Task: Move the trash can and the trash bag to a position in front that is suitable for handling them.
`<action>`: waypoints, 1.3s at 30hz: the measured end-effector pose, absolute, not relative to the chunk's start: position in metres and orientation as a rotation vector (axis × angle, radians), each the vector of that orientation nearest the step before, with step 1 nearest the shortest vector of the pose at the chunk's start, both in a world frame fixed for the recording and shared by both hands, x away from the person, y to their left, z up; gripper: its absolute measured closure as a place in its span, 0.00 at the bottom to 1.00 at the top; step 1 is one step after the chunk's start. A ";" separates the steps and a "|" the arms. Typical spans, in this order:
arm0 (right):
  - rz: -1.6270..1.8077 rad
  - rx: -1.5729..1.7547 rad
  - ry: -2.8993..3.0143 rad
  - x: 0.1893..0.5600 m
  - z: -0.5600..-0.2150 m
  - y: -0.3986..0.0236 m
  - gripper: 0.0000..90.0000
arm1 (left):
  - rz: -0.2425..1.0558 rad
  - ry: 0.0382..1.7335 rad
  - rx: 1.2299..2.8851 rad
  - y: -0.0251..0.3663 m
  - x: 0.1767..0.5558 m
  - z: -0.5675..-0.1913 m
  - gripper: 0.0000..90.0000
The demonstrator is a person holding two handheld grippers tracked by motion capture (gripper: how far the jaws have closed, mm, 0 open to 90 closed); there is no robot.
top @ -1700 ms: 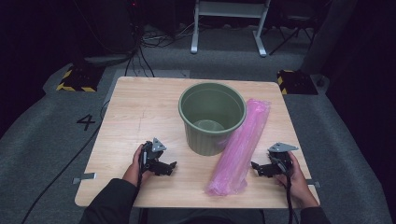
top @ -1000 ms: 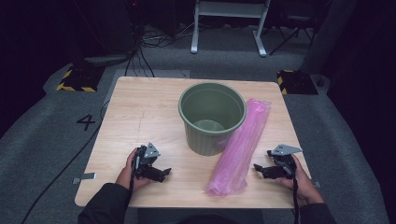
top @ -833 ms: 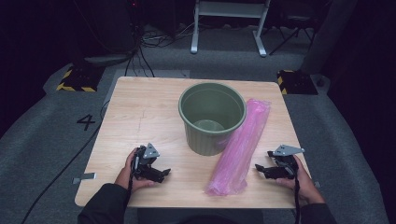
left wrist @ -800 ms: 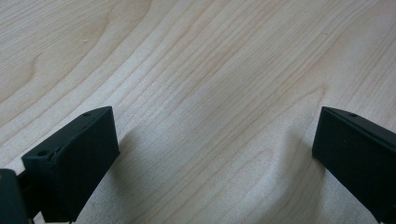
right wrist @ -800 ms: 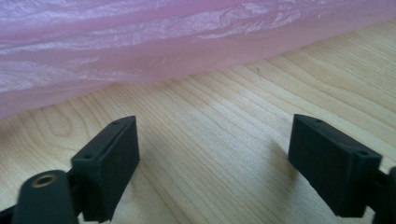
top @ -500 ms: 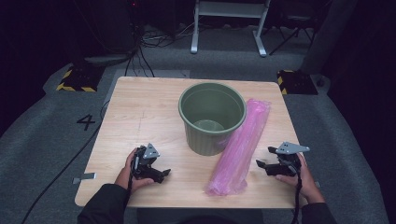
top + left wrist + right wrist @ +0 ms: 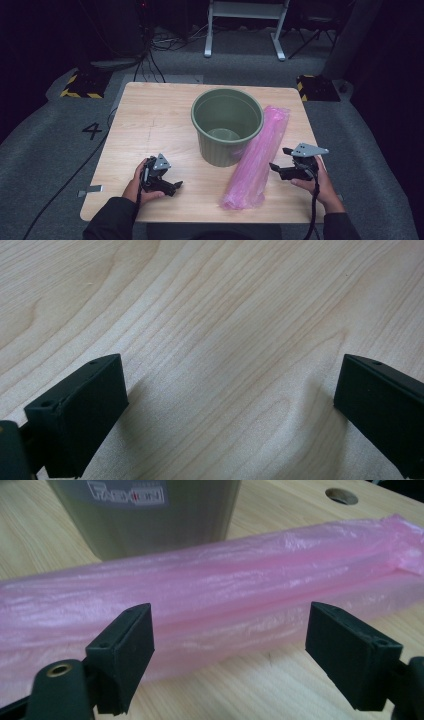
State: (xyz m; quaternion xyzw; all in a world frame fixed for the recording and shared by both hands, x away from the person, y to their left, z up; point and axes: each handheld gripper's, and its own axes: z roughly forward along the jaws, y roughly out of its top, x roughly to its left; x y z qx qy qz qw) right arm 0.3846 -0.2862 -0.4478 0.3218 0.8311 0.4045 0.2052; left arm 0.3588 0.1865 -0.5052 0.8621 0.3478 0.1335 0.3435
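**Inspector:** Begin with the item nearest the working hand.

**Assistant:** A long pink plastic roll (image 7: 257,157) lies flat on the desk (image 7: 150,120), running from the near edge up toward the far right corner. Its far half rests against the right side of a green bucket (image 7: 227,125), which stands upright at the middle of the desk, mouth open.

**Inspector:** Right claw?

**Assistant:** The right gripper (image 7: 281,159) is held just beside the roll, on the side toward the desk's right edge, pointing at it. In the right gripper view its jaws stand spread wide, with the roll (image 7: 215,595) lying across in front of them. The pads touch nothing and nothing sits between them. The bucket wall (image 7: 145,515), bearing a label, stands behind the roll.

**Inspector:** Left claw?

**Assistant:** The left gripper (image 7: 172,186) sits low near the near left corner of the desk, well apart from bucket and roll. In the left gripper view its jaws are likewise spread wide over bare wood (image 7: 225,340), holding nothing
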 end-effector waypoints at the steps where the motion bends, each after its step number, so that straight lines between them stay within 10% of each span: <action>1: 1.128 0.897 2.317 0.385 -0.448 -0.286 0.22 | 0.347 0.904 2.240 0.187 0.359 -0.505 0.01; 39: 1.238 0.799 2.321 0.419 -0.448 -0.184 0.19 | 0.352 0.911 2.237 0.186 0.359 -0.505 0.00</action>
